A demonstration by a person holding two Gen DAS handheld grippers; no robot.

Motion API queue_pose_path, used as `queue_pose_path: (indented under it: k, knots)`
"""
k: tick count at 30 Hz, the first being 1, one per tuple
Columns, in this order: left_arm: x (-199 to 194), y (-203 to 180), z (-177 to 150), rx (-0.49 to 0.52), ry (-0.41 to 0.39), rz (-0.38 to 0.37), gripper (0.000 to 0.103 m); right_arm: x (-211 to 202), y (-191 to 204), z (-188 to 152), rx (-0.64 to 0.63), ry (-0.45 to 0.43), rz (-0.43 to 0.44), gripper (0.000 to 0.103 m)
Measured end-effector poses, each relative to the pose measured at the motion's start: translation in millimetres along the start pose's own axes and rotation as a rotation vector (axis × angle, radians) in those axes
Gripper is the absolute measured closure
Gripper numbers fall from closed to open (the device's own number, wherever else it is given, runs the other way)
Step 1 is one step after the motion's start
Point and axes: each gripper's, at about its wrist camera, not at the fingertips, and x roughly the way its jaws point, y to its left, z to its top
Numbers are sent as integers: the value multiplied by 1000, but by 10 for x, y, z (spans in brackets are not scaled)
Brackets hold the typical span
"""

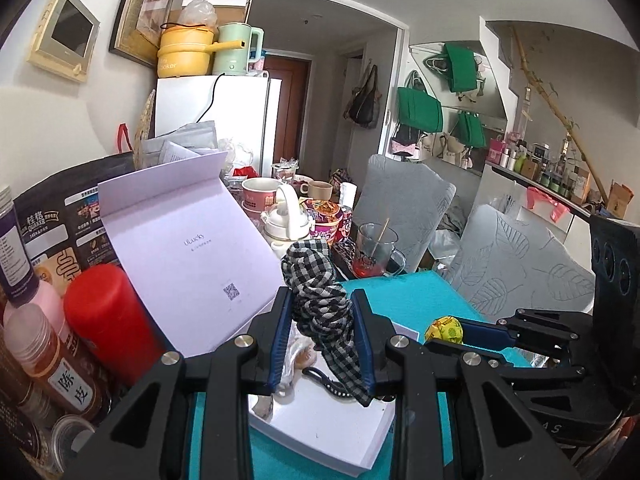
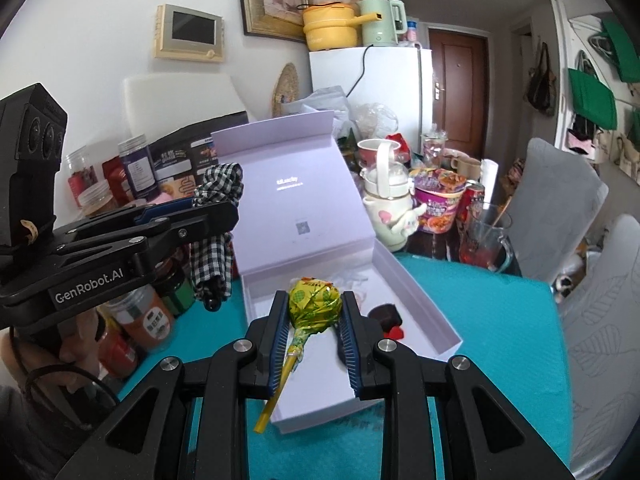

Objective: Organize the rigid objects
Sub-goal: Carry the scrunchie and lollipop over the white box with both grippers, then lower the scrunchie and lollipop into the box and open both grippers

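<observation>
The right gripper (image 2: 314, 312) is clamping a lollipop (image 2: 315, 300) by its hard, light, probably crackable head above the open box (image 2: 416, 292), while the left gripper (image 1: 322, 340) is squeezing a soft checked cloth (image 1: 320, 300) that is drooping limply.

Each claw is matte black, built of angular linkage arms with triangular cut-outs and round silver screws at the joints. The left claw (image 1: 323, 334) carries two blue ribbed pads (image 1: 280, 344) on its inner faces; the right claw (image 2: 314, 330) has the same blue ribbed pads (image 2: 278, 344). From the right wrist view, the left claw's side bears white lettering "GenRobot.AI", and a black box with three round lenses sits on top. A thin black cable loops beside the person's hand (image 2: 52, 364) under it.
</observation>
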Motion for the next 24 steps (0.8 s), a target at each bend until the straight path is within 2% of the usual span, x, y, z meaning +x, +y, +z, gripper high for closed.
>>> queue_pose_path:
  k: [5,9,13,17,24]
  knots:
    - [227,84,125,-20,-3,0,74,195,-165,166,14,-9,-4,78]
    - [443,184,168,-53,24,0,74,374,-293,281,35,-16,12,78]
    - [613,212,144,-45,41,1,74,568,-373,376,49,-23,26,78]
    - [808,234,100,-51,86,-5,74,714,-443,383,50,-29,32,78]
    - [1143,220,-68,-44,202,2,74,1023,-588,284,62,64,4,78]
